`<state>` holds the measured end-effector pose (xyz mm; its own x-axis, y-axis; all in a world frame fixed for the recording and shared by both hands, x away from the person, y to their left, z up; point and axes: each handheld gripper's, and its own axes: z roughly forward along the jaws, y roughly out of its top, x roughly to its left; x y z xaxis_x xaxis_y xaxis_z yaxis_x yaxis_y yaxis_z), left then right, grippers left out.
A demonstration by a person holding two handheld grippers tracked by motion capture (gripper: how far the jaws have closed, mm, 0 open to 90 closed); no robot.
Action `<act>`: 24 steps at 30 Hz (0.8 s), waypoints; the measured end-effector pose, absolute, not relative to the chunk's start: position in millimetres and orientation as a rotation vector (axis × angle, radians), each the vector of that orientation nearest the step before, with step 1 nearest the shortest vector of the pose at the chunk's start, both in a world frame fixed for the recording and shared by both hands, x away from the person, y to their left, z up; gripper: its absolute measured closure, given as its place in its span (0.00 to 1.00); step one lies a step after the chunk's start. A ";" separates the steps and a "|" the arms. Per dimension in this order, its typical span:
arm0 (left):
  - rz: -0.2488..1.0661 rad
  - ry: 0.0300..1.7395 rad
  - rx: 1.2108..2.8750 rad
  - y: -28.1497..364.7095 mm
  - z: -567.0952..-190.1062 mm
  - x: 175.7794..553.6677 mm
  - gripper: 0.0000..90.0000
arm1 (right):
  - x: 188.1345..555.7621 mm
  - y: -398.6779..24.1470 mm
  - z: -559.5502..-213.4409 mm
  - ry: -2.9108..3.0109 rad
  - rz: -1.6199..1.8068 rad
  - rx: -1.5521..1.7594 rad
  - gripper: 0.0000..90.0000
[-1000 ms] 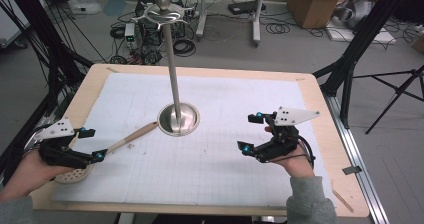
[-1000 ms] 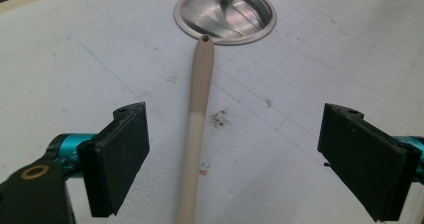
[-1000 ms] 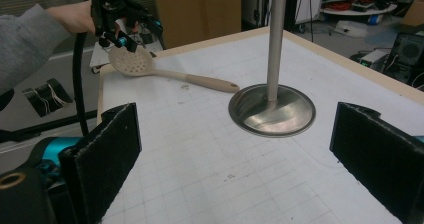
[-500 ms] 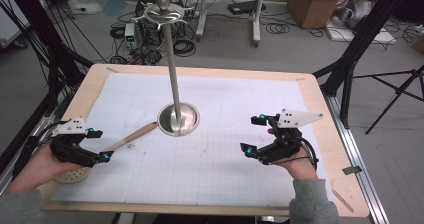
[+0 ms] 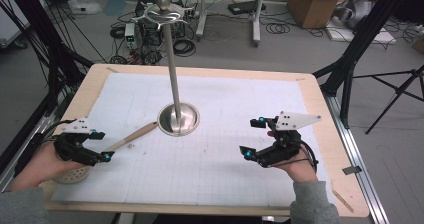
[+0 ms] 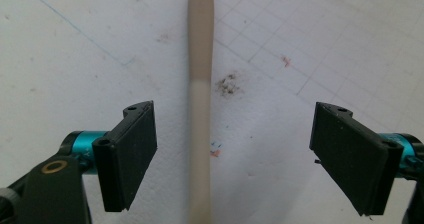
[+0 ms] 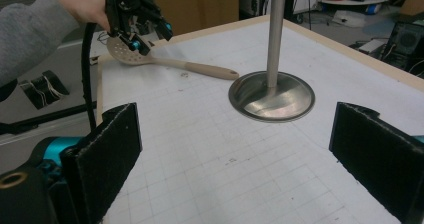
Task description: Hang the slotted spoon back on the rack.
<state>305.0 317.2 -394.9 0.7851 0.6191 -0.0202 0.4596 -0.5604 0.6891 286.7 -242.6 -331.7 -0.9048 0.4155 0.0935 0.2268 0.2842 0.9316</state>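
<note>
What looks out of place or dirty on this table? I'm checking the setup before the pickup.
Nothing is spilled or damaged. The slotted spoon lies flat beside the metal stand, whose hooks hang empty. The white mat carries small dark and reddish smudges beside the spoon's handle. The left tool straddles that handle, its pads clear of it.

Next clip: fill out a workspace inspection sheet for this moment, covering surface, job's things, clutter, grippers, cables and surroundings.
Surface: white gridded mat on a wooden table, with small stains.
Job's things: beige slotted spoon with a long handle lies flat, its tip near the base of the tall silver metal stand.
Clutter: nothing seen.
Grippers: left hand-held gripper straddles the spoon handle; its jaws have just been closing but the pads stand clear of it. Right hand-held gripper is open over bare mat.
Cables: a black cable trails from the left gripper.
Surroundings: cardboard boxes, black tripod legs and floor wiring.
</note>
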 end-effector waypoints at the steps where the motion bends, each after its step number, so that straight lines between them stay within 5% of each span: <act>1: 0.288 0.800 2.275 318.0 -395.9 306.3 0.23 | 286.6 -242.6 -331.9 2.379 1.680 0.600 0.06; 24: 0.278 0.817 2.455 323.3 -410.2 314.4 0.48 | 283.9 -243.4 -335.5 2.414 1.668 0.603 0.06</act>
